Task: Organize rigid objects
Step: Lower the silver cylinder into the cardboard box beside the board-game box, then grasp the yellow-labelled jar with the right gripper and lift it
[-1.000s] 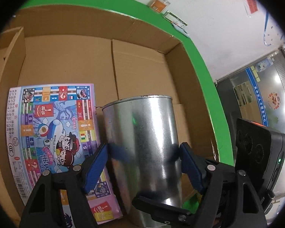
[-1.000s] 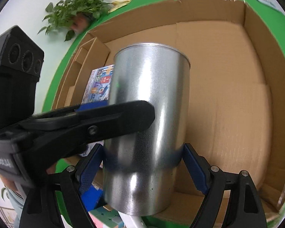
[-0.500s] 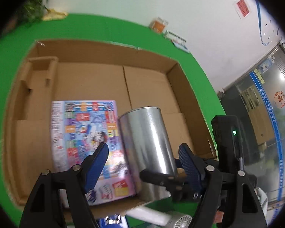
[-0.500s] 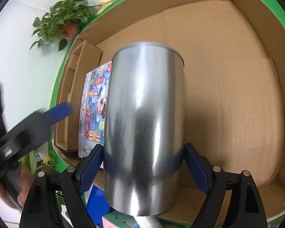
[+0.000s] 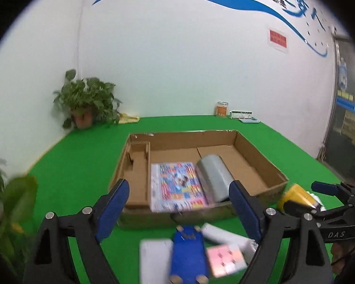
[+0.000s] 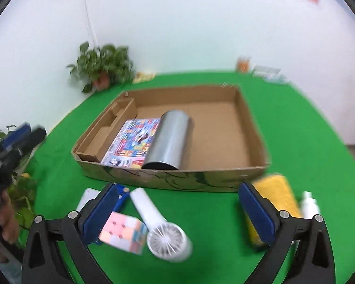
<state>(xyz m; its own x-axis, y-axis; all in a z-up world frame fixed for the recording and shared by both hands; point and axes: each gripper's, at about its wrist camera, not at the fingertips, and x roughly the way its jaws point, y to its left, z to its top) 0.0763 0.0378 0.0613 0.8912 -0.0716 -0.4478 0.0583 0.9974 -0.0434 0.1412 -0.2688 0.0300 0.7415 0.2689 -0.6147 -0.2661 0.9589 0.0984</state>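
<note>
I am pulling both claws, left claw (image 5: 178, 204) and right claw (image 6: 177, 209), back empty with jaws just opening apart, leaving the metal can (image 6: 169, 140) lying inside the cardboard box (image 6: 253, 127), so next item is waiting.

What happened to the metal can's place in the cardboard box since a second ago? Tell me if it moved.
No: the metal can lies beside the game board in the cardboard box, as before; both grippers, jaws just opening, have backed away.

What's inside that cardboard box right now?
The cardboard box holds a colourful game board lying flat and a metal can on its side beside it, over its right edge. What lies under them is hidden; the narrow left compartment looks bare.
</note>
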